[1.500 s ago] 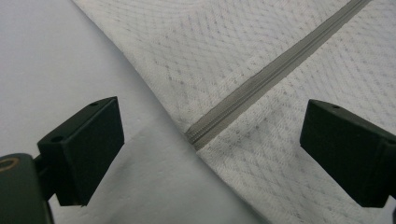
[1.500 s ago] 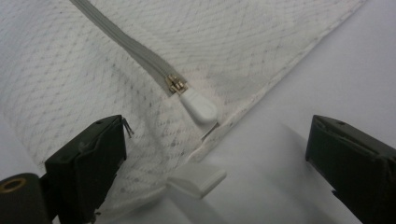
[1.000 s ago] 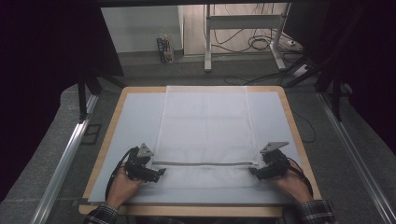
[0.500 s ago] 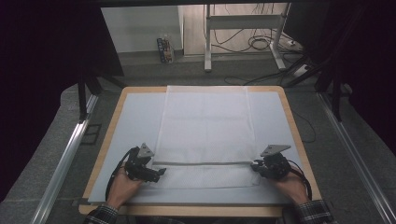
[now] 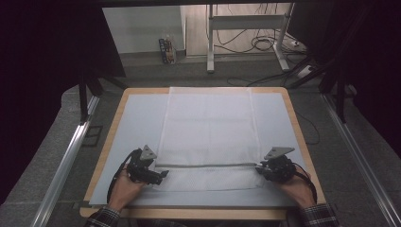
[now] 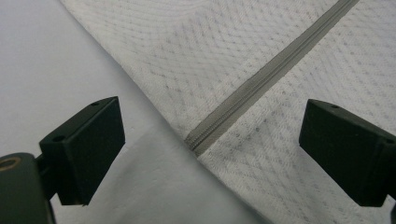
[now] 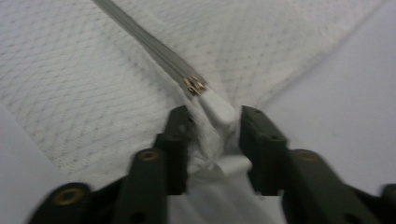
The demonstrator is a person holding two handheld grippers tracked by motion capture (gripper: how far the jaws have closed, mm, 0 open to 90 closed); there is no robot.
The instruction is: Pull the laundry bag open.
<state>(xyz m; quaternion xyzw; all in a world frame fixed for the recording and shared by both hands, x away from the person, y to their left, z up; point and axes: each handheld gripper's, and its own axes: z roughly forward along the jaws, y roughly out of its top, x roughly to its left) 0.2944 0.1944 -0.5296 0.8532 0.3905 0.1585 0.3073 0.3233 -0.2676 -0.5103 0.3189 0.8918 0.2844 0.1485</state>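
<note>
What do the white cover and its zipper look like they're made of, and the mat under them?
White cover: looks like a woven or knit fabric, matte, with a raised diamond texture. Zipper: grey tape with fine teeth, probably plastic coil; its slider glints brassy, likely metal. Mat: smooth, pale grey-blue, matte, maybe plastic or rubber sheet, on a wood-edged table.
</note>
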